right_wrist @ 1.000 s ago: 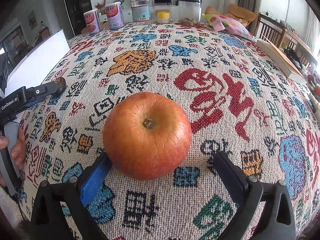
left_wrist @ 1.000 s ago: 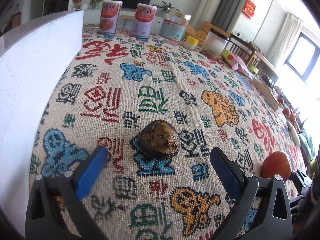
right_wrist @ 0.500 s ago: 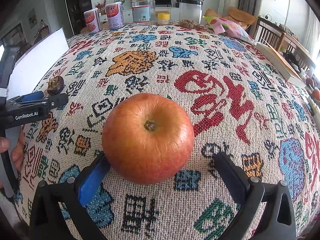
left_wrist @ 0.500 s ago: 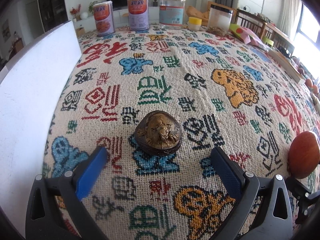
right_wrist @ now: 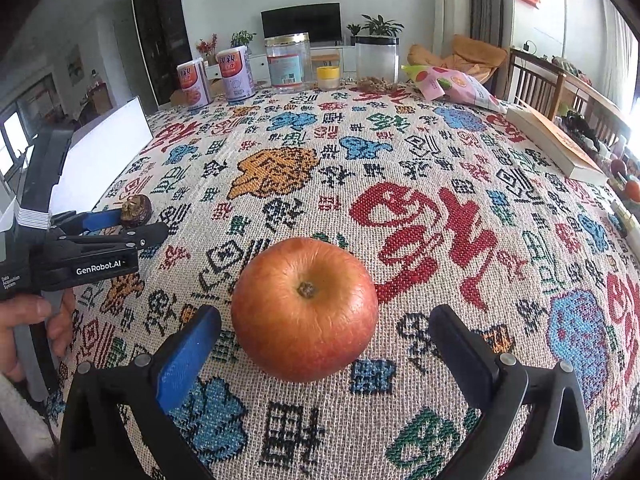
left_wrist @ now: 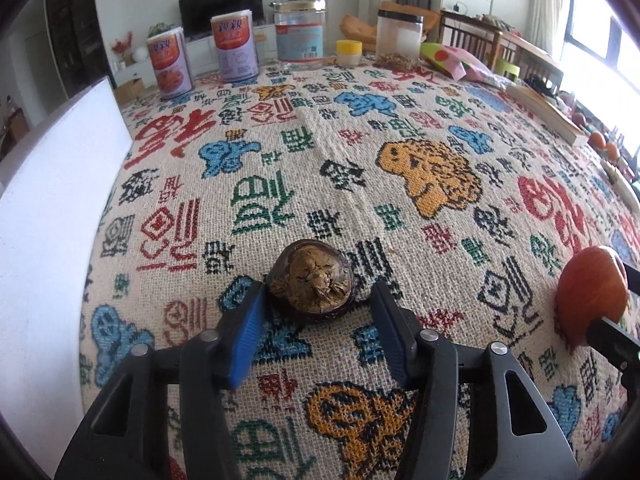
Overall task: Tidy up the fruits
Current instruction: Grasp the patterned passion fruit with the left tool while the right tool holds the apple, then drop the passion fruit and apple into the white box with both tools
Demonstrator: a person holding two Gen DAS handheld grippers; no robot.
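Note:
A dark brown, wrinkled round fruit (left_wrist: 310,280) lies on the patterned tablecloth (left_wrist: 360,152). My left gripper (left_wrist: 319,292) straddles it with its jaws closing. The left blue pad (left_wrist: 250,320) is against the fruit's side, while a small gap remains at the right pad. The right wrist view shows the same gripper (right_wrist: 140,224) at the same fruit (right_wrist: 136,210), far left. A red-orange apple (right_wrist: 304,304) sits stem up between the wide fingers of my right gripper (right_wrist: 324,316), which is open and not touching it. The apple (left_wrist: 588,292) also shows at the left wrist view's right edge.
A white board (left_wrist: 48,208) stands along the table's left edge. Two cans (left_wrist: 168,64), clear jars (left_wrist: 300,36), a yellow-lidded tub (left_wrist: 349,52) and a snack bag (left_wrist: 452,60) line the far edge. A book (right_wrist: 556,148) lies at the right. A hand (right_wrist: 24,320) grips the left handle.
My left gripper has crept forward onto the brown fruit and its jaws have narrowed from wide open to nearly around it. The right gripper and the apple have hardly moved.

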